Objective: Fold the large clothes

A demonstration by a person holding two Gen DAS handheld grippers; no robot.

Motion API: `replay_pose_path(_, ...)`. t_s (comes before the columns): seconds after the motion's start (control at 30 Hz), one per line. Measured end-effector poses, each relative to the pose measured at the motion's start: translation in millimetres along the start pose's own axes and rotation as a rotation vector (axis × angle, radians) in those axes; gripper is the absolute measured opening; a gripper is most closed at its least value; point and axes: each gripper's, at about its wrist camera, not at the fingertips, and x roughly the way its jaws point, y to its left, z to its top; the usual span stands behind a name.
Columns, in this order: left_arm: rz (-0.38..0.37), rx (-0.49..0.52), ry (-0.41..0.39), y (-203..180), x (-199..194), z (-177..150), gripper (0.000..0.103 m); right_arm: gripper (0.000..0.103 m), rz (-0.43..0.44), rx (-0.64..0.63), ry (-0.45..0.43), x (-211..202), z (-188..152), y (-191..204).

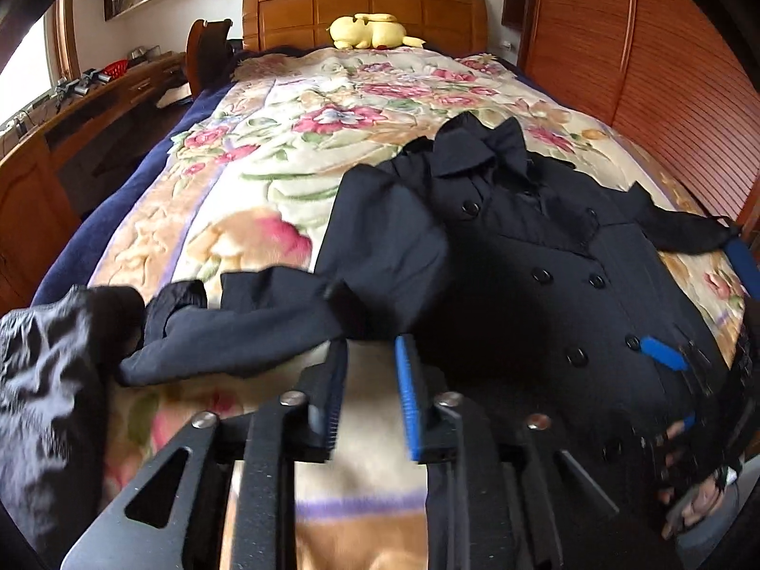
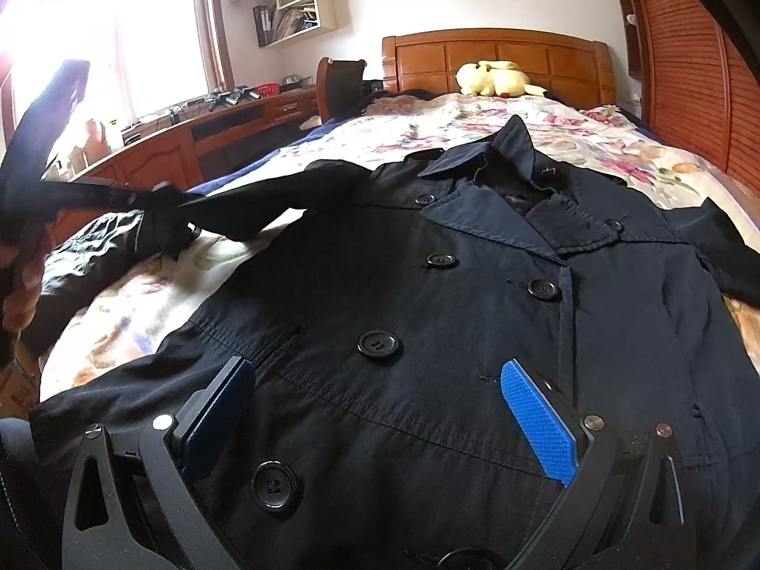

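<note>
A bed (image 1: 156, 218) with a floral blanket (image 1: 294, 152) fills the room, its wooden headboard (image 1: 365, 14) at 12 o'clock and a yellow plush toy (image 1: 368, 31) lying against it. A long wooden tabletop (image 1: 95, 90) runs along the 9 o'clock side under a bright window (image 2: 118, 33), with wall shelves (image 2: 297, 0) above. Slatted wooden wardrobe doors (image 1: 665, 85) stand at 3 o'clock.

A dark navy double-breasted coat (image 2: 427, 308) lies front up on the blanket, collar toward the headboard, buttons done. Its left-side sleeve (image 1: 266, 318) stretches out toward 9 o'clock, and a crumpled black garment (image 1: 42, 380) lies at 8 o'clock in the left wrist view.

The left gripper (image 1: 370, 361) hovers low over bare blanket just beside the sleeve, its fingers (image 1: 406, 394) parted and gripping nothing. The right gripper (image 2: 375, 408) sits over the coat's lower front, its fingers (image 2: 536, 427) spread wide with the cloth and buttons between them, nothing pinched. The person's right hand (image 1: 698, 489) shows at 4 o'clock in the left wrist view.
</note>
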Motion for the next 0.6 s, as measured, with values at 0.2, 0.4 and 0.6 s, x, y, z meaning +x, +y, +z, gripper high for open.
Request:
replay_pose_path(0.2,-0.008,-0.012,-0.012,9.2,-18.2,-14.9,0.033,0.103,0.002,-0.003,0.003,-0.1,-0.5,1.6)
replay_pose_path(0.4,0.057,-0.027,0.0,33.0,-5.5,-17.0,0.033,0.103,-0.002,-0.004,0.01,1.3,0.7,2.9)
replay_pose_path(0.6,0.133,-0.076,0.043,75.6,21.4,-22.5,0.034,0.103,-0.008,-0.002,0.014,2.3,1.4,3.3)
